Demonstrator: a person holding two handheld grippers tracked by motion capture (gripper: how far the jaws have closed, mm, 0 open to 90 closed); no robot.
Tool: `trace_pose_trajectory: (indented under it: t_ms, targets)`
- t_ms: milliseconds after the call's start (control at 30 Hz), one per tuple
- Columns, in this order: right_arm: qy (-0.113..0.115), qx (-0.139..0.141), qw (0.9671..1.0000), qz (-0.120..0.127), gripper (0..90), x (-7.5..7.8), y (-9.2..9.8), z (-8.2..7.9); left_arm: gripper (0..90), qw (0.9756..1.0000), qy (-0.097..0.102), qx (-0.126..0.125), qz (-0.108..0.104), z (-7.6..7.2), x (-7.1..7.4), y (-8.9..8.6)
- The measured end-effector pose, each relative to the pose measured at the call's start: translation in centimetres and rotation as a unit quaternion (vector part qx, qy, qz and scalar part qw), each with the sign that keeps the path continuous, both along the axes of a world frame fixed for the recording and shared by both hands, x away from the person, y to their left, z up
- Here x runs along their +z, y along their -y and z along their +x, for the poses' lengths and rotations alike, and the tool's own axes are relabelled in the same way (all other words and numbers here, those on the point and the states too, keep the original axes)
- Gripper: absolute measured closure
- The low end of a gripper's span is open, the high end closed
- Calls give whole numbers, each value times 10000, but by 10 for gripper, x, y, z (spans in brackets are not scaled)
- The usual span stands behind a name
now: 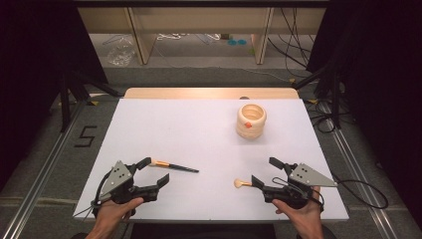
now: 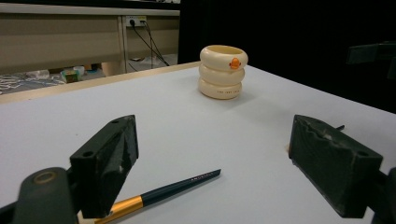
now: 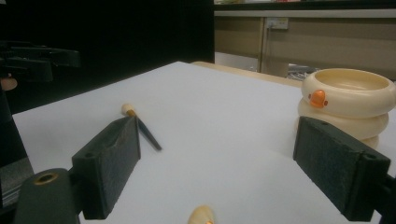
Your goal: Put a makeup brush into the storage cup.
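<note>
A cream ring-stacked holder [image 1: 251, 122] with an orange duck beak stands upright at the back right of the white tabletop [image 1: 199, 129]. A dark-handled brush [image 1: 174, 166] with a gold ferrule lies flat just beyond my left gripper [image 1: 155, 171], whose jaws stand open and empty. A small cream and orange piece [image 1: 242, 183] lies just left of my right gripper [image 1: 264, 171], also open and empty. In the left gripper view the brush [image 2: 159, 193] lies by the left jaw, with the holder [image 2: 223, 72] farther off. In the right gripper view the holder [image 3: 348, 102] rises behind the right jaw.
A wooden strip [image 1: 209, 93] borders the table's far edge. Beyond it are shelf legs, cables and a crumpled plastic bag [image 1: 119, 52] on the floor. Dark curtains flank both sides. A person's hands hold both grippers at the near edge.
</note>
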State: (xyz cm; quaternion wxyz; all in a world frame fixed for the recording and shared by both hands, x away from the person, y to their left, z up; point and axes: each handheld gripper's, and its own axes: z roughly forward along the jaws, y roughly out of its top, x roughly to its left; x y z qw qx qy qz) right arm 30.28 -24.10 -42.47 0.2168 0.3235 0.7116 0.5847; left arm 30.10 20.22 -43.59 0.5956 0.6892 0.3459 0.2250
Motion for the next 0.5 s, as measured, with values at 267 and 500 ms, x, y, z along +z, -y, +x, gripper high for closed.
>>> trace_pose_trajectory:
  t_ms: [267, 500]
  targets:
    - [-32, 110, 9999, -69, 159, -1, -1, 0, 158, 10000, -37, 20, -36, 0, 0, 0]
    - [-76, 164, 9997, -163, 169, -1, -1, 1, 158, 10000, -61, 9, -56, 0, 0, 0]
